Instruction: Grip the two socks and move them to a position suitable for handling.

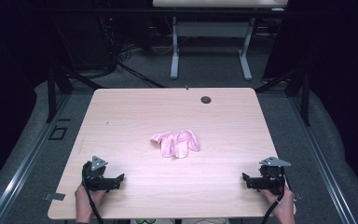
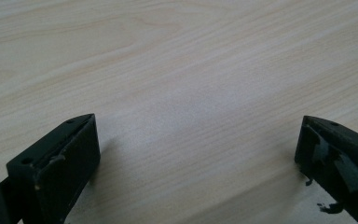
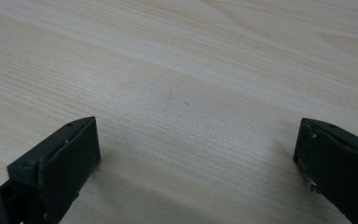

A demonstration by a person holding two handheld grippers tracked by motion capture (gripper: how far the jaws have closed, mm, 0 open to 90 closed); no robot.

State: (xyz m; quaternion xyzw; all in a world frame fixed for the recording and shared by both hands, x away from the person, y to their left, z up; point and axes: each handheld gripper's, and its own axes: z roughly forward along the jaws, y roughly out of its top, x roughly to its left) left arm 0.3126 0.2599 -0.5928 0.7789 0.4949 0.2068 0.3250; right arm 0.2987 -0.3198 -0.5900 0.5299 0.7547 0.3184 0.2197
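Note:
A crumpled pink cloth lies near the middle of the light wooden table. My left gripper rests at the table's front left, held by a hand, jaws open and pointing right toward the centre. At the front right my right gripper is held low, open, pointing left. In the left gripper view the left gripper has its jaws wide apart over bare wood. The right gripper view likewise has the right gripper spread wide with nothing between its jaws. Both grippers are well short of the cloth.
A dark round cable hole sits near the table's far edge. Beyond the table stands a white desk frame on grey floor. Dark curtains and black frame posts flank both sides.

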